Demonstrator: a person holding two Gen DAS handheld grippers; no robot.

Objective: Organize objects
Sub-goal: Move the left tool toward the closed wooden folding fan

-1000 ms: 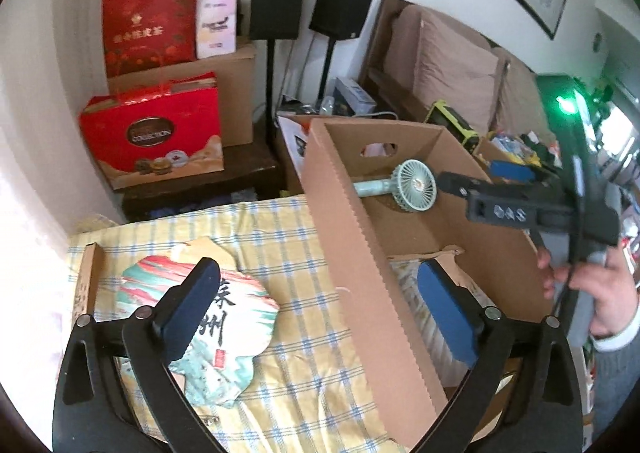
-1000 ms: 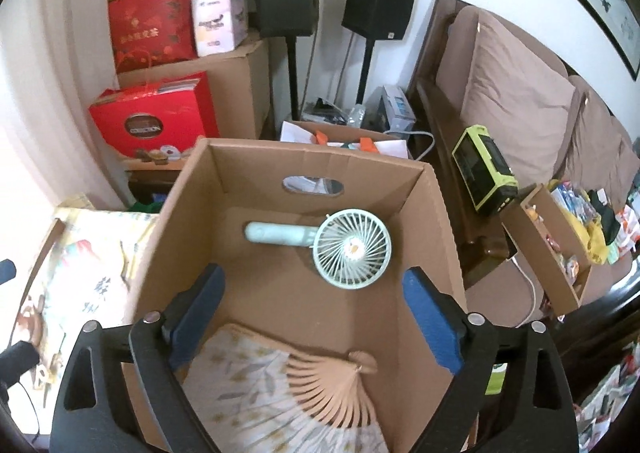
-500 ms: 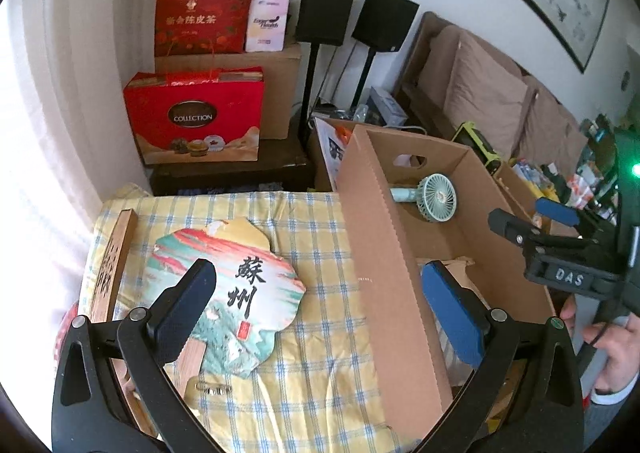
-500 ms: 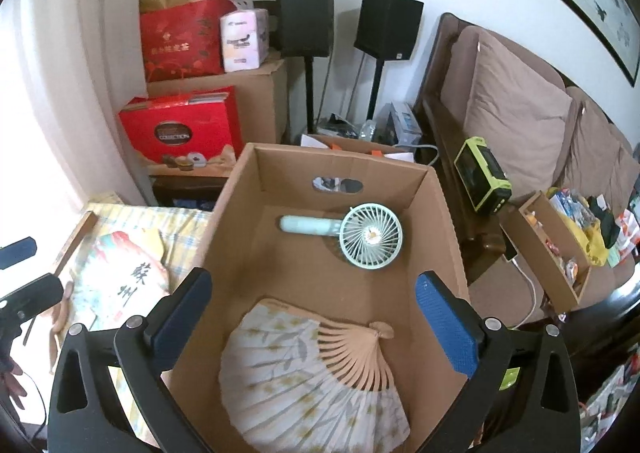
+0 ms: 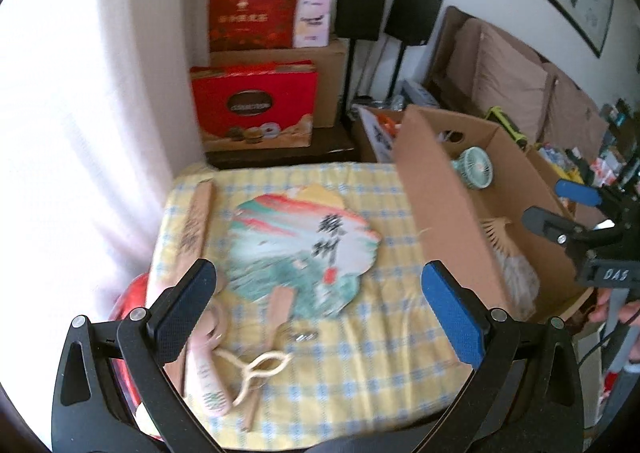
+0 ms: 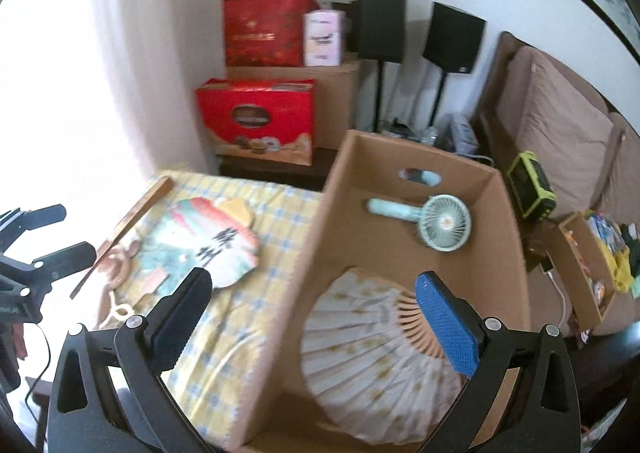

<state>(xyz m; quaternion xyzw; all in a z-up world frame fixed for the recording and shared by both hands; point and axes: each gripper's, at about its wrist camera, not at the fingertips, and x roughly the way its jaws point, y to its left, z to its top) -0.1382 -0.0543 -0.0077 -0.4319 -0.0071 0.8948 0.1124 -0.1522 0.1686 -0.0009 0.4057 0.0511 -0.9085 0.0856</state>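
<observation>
Two grippers [image 5: 316, 301] [image 6: 312, 317] gaping; two fans [image 6: 376, 357] boxed [image 6: 288, 293].

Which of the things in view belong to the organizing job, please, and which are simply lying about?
Part of the job:
- cardboard box
- handheld electric fan, in the box
- folding fan, in the box
- painted round fan, on the checked cloth
- long wooden fan case

Just lying about:
- red gift boxes
- two black speakers
- sofa cushions
</observation>
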